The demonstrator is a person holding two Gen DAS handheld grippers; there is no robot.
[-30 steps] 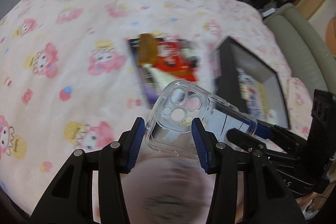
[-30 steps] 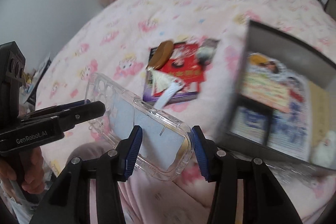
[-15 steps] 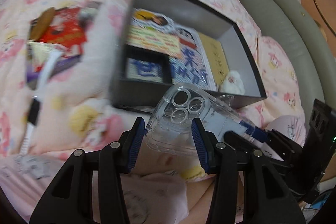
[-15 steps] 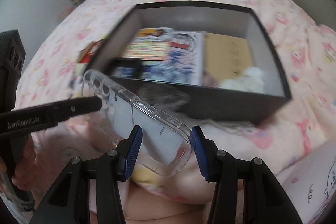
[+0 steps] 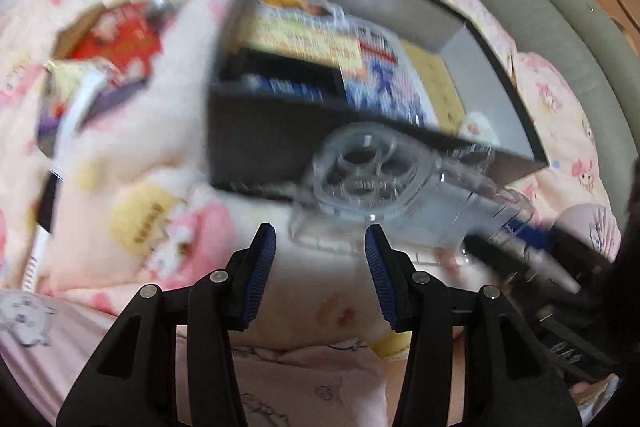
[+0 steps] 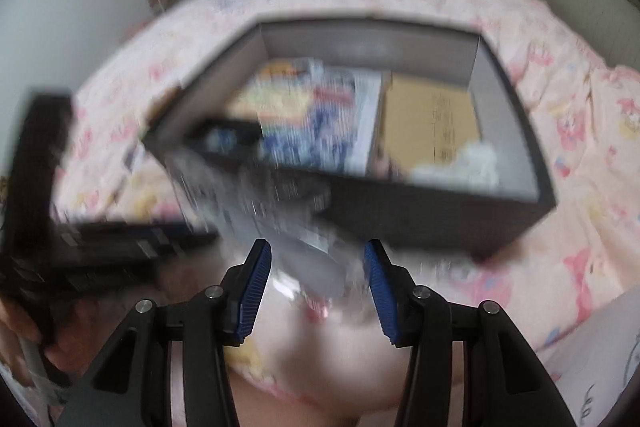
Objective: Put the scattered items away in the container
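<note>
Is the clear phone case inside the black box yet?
Not yet: the clear phone case is outside the black box, in front of its near wall.

Box's near wall (image 6: 420,215) ahead, blocking.

Clear phone case (image 5: 384,195): transparent, triple camera cutout at one end, tilted, blurred, in front of box near wall. Black box (image 5: 276,143): open top, grey interior, holds printed packets, tan card, white fluffy item. Red-purple packet (image 5: 116,43): on bedspread, beside box.
</note>
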